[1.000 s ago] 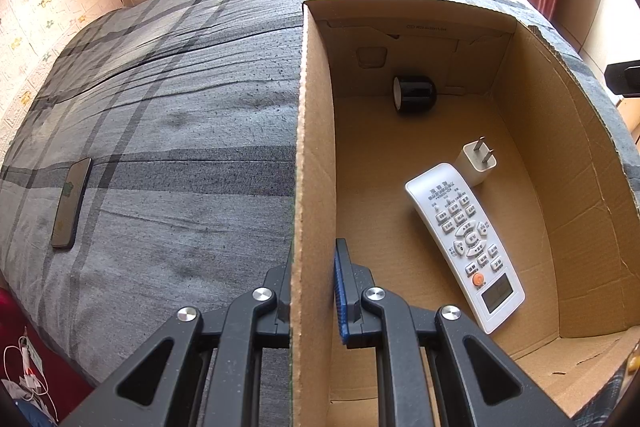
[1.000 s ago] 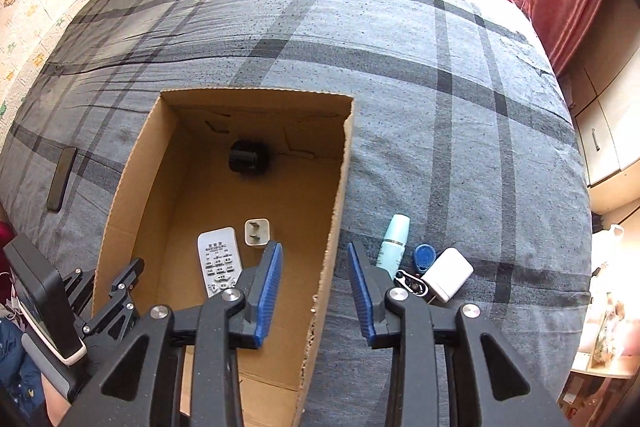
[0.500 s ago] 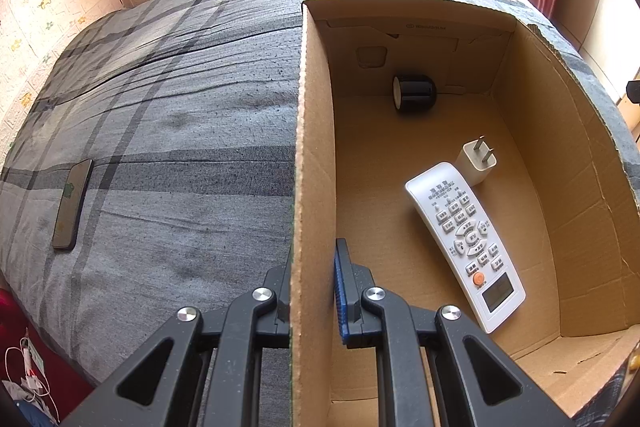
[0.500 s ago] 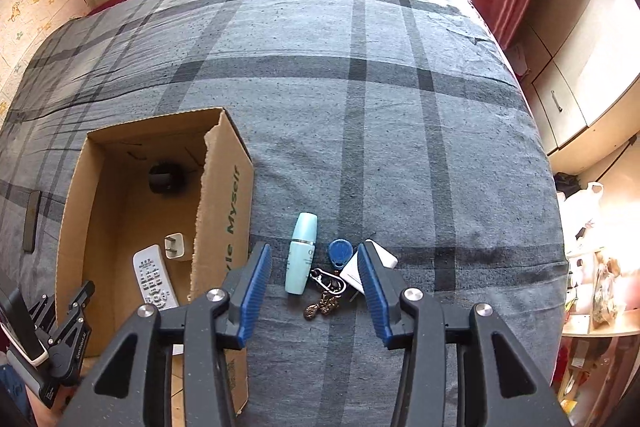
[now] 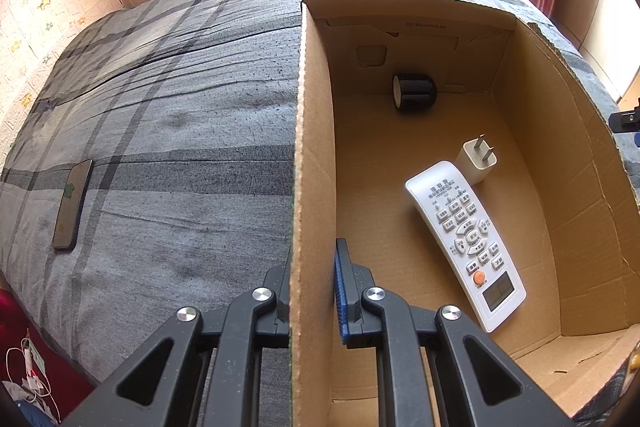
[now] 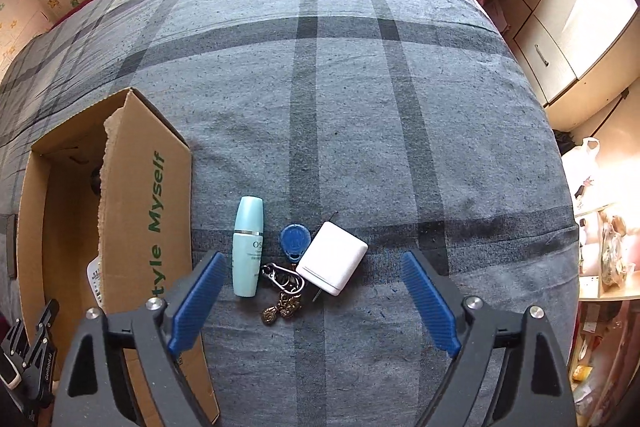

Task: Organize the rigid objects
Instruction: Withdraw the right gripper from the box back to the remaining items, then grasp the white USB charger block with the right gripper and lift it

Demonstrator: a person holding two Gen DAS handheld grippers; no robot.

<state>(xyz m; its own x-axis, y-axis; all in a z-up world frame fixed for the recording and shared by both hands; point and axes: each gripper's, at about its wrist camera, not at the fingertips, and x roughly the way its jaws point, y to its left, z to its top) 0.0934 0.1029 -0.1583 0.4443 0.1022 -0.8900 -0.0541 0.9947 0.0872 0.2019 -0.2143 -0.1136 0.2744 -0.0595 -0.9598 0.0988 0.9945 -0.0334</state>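
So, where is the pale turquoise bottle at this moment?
In the right wrist view, the pale turquoise bottle lies on the grey plaid bedcover, between the brown cardboard box on its left and the blue key fob on its right.

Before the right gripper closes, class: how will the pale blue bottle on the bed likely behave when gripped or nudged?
The bottle lies on its side and looks round, so a nudge would probably roll it toward the box or the keys. Its smooth surface may slip between the jaws. It looks rigid, so it should keep its shape; the soft bed may damp rolling.
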